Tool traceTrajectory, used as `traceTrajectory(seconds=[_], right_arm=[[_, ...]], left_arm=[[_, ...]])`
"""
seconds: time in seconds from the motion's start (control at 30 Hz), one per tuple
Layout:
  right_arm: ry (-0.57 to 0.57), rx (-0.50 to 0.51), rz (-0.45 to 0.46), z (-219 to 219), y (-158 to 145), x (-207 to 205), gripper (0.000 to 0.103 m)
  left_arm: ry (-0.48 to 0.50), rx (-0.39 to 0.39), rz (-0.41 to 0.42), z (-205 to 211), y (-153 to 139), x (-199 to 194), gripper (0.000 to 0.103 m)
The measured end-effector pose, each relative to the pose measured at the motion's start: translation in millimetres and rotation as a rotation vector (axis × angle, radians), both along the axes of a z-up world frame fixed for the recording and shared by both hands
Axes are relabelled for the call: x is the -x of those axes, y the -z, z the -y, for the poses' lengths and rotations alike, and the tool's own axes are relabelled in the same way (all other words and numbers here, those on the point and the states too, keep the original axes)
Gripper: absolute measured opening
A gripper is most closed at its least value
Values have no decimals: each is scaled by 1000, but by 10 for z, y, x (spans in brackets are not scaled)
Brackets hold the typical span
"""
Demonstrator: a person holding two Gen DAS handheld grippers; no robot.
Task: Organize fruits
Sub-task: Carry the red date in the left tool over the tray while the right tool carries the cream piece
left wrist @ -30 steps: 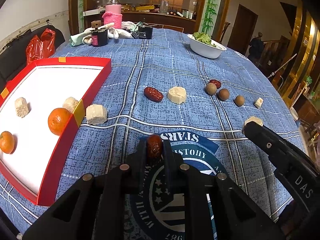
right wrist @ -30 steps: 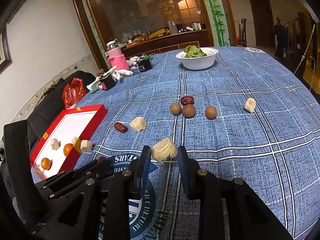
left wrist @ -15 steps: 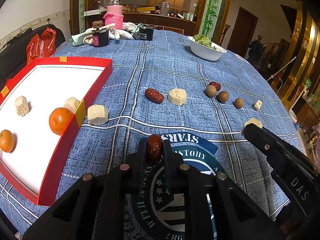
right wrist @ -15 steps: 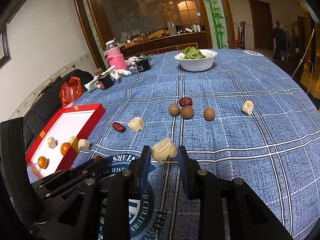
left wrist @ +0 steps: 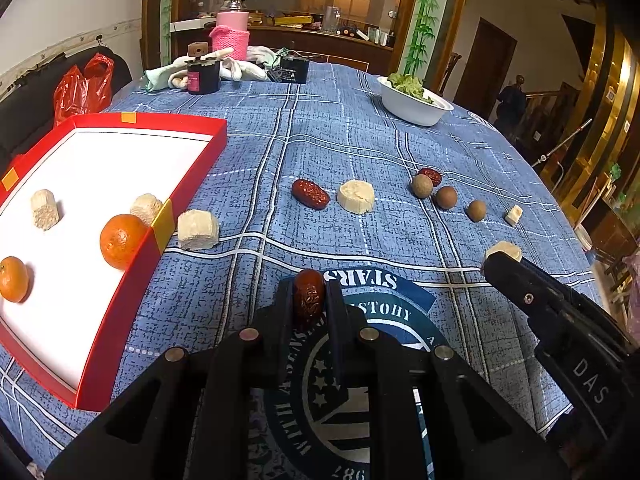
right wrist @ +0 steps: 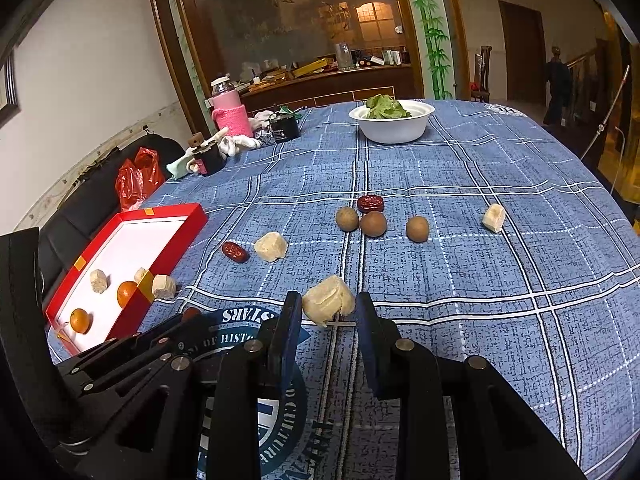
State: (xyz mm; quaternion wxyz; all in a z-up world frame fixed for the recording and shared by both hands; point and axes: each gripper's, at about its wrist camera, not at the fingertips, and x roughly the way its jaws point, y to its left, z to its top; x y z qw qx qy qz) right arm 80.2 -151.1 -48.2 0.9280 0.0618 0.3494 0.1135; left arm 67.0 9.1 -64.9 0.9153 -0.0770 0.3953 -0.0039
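While clamped, red date (left wrist: pixel 308 299) between left claw (left wrist: pixel 308 304) tips (upright)

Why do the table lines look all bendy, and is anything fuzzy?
Left wrist view: the fisheye lens curves the tablecloth lines, corners go dark, and the red date in the left claw looks sharp. Right wrist view: same curving, with the background room dim and yellowish.

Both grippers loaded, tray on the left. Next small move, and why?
Probably carry the left gripper leftward over the red tray and release there. It is shut on a red date, and the tray's red wall lies just left of it, with two oranges and pale chunks already inside. The right gripper, shut on a pale chunk, sits farther away, so it can follow.
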Motion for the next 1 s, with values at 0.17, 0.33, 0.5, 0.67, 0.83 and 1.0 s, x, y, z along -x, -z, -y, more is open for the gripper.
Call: traceTrajectory(seconds=[0.17,0.33,0.5,0.67,0.83,1.0], right_arm=[[-2,6,2,-4,-6,4,28],[-23,24,10,-55,-19,12,28],[-89,21,29,-218,-110,56,28],[-218,-3,64,-614,-314,32,28],[-353,-15,88,-1158,-453,-92,28],[-449,-9,72,-1702,-478,-347,28]], left_arm=[[-2,-1,-1,-5,-1,-1,14],[-26,-14,-4,-53,-71,54,14],[-105,-1,63,-386,-400,208,14],[-270,-30,25,-902,-392,176,14],[-381,-44,-28,-1305,-275,93,14],[-403,-32,-61,-1469,-215,-4,14]])
